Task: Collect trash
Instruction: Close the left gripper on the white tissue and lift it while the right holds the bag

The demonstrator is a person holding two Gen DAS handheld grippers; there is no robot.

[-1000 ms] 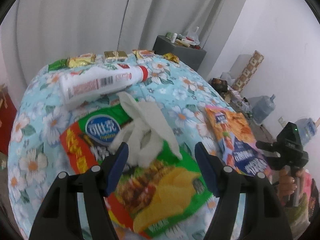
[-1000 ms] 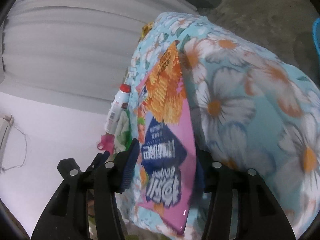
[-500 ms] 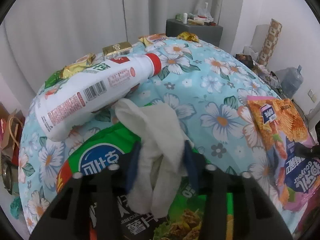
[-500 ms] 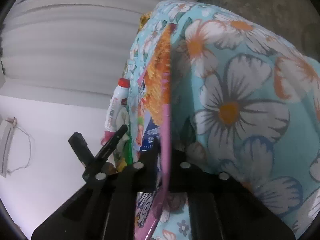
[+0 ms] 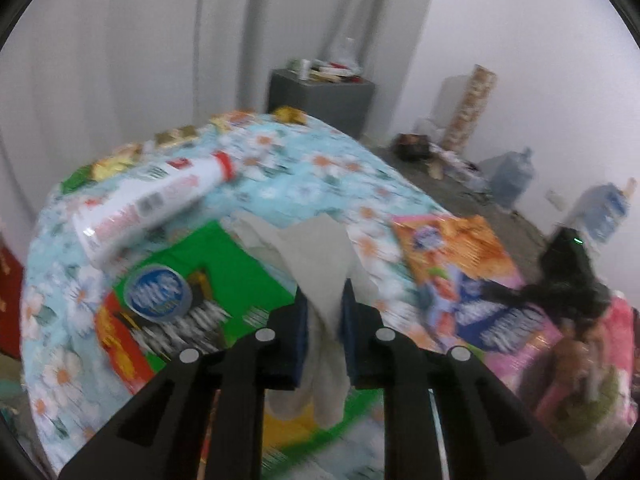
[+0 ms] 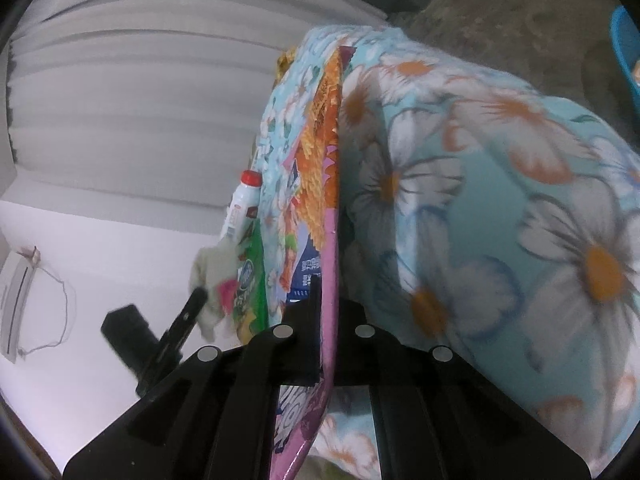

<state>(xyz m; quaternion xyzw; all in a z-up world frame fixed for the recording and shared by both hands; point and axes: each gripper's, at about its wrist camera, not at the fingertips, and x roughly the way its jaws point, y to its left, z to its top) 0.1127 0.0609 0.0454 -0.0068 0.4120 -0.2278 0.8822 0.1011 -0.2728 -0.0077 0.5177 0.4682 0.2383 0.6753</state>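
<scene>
Two pieces in your grip: left tool (image 5: 323, 316) closing on white tissue (image 5: 316, 256), right tool (image 6: 329, 312) clenched on pink snack bag (image 6: 316, 184) at bench edge. Bottle (image 5: 160, 204), green bag (image 5: 224, 276), far-edge wrappers (image 5: 176, 136) remained uncollected.

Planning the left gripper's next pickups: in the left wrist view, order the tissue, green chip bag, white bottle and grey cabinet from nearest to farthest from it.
1. Tissue, between the closing left gripper's fingers.
2. Green chip bag, just left, beneath.
3. White bottle, farther left, lying down.
4. Grey cabinet, beyond the table.
</scene>
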